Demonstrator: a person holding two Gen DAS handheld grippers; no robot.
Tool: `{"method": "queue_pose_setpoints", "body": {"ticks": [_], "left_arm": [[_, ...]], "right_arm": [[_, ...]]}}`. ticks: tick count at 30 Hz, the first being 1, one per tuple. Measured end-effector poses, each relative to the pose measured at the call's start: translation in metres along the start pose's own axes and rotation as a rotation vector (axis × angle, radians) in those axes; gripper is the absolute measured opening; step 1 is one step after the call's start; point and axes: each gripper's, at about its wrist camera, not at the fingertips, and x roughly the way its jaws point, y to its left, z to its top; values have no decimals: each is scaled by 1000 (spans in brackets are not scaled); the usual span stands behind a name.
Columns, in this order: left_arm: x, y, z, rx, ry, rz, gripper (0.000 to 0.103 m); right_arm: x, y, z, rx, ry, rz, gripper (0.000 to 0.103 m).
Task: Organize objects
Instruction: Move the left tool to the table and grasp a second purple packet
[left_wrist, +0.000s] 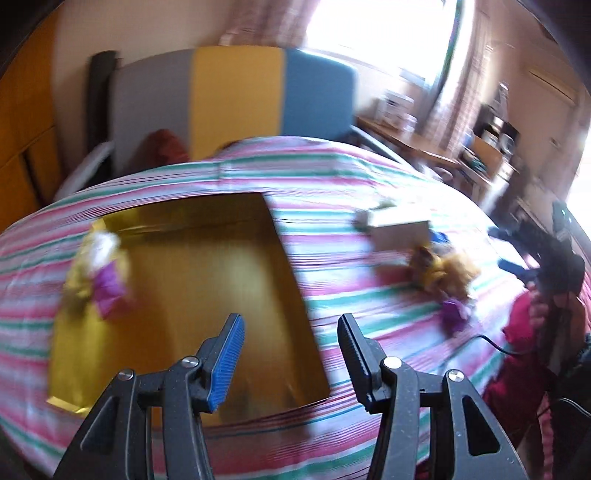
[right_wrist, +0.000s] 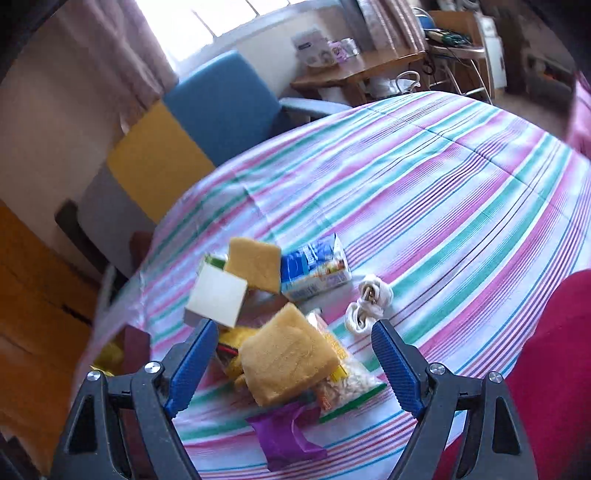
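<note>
The objects to organize lie in a loose pile on the striped cloth (right_wrist: 443, 192) of the worktop. In the right wrist view, a tan sponge (right_wrist: 288, 354) sits on top of a clear snack bag (right_wrist: 351, 380) and a yellow packet (right_wrist: 232, 339), with a purple wrapper (right_wrist: 284, 435) at the near edge of the pile. Behind them are a white box (right_wrist: 218, 295), a second tan sponge (right_wrist: 255, 267) propped against it, and a blue-and-white carton (right_wrist: 314, 271) lying on its side. A coiled white cord (right_wrist: 365, 302) lies just beside the carton.

The right gripper (right_wrist: 293, 363) hangs over this pile with its blue pads wide apart and nothing between them.

In the blurred left wrist view, a shallow gold tray (left_wrist: 207, 280) lies on the cloth, with a yellow, white and purple packet (left_wrist: 99, 273) at its left rim. The left gripper (left_wrist: 291, 354) is above the tray's near edge, spread wide and empty. The pile (left_wrist: 436, 269) lies well apart to the tray's right.
</note>
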Motion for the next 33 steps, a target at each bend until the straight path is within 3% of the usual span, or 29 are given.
{"method": "queue_pose_setpoints", "body": {"ticks": [6, 9, 15, 20, 26, 33], "left_arm": [[54, -64, 16, 97, 110, -186, 52], [82, -94, 22, 110, 179, -274, 52], [128, -152, 18, 116, 312, -388, 50], [150, -189, 13, 124, 361, -388, 51], [171, -209, 0, 134, 410, -330, 52], [157, -198, -11, 240, 349, -336, 43]], "right_arm": [[-6, 1, -2, 29, -32, 73, 87], [-1, 11, -7, -11, 7, 131, 87], [1, 0, -10, 27, 1, 173, 87], [1, -4, -8, 47, -2, 199, 87], [0, -10, -6, 76, -10, 216, 87], [5, -11, -5, 75, 16, 195, 87]]}}
